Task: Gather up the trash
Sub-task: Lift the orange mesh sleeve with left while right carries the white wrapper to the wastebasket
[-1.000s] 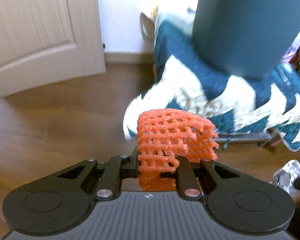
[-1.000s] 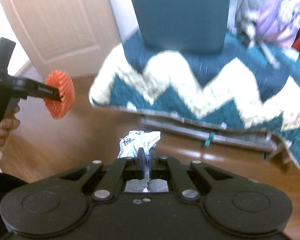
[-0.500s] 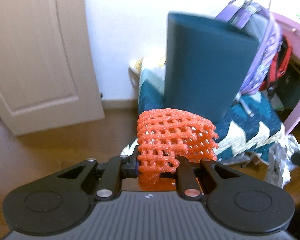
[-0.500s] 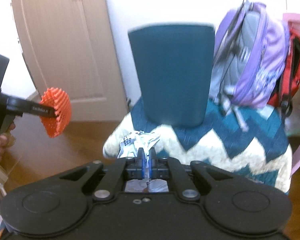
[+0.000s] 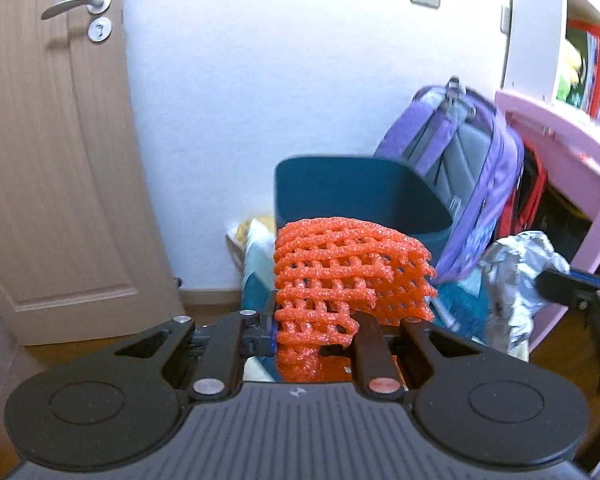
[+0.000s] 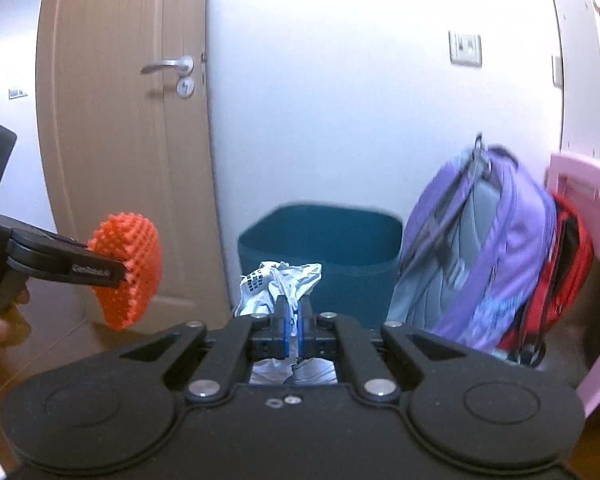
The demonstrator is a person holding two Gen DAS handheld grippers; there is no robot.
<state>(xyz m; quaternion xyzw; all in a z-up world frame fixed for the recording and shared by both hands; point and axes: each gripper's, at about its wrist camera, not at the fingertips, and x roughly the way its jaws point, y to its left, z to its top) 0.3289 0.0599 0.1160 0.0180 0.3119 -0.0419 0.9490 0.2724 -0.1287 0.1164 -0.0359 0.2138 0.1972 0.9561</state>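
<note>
My left gripper (image 5: 314,320) is shut on an orange foam fruit net (image 5: 348,272) and holds it up in front of a dark teal trash bin (image 5: 352,196). The bin's open top shows just beyond the net. My right gripper (image 6: 291,320) is shut on a crumpled silver-white wrapper (image 6: 278,280), held up in front of the same bin (image 6: 332,252). In the right wrist view the left gripper (image 6: 116,272) with the net (image 6: 128,268) is at the left. In the left wrist view the wrapper (image 5: 516,280) and the right gripper (image 5: 560,288) show at the right.
A purple backpack (image 6: 484,256) leans beside the bin, with a red bag (image 6: 564,268) behind it. A pink shelf unit (image 5: 560,152) stands at the right. A wooden door (image 5: 48,160) is at the left. A teal and white blanket (image 5: 256,280) lies under the bin.
Both grippers have risen with their trash. The bin has dropped lower in both views and its open top now shows. The blanket has mostly gone out of sight.
</note>
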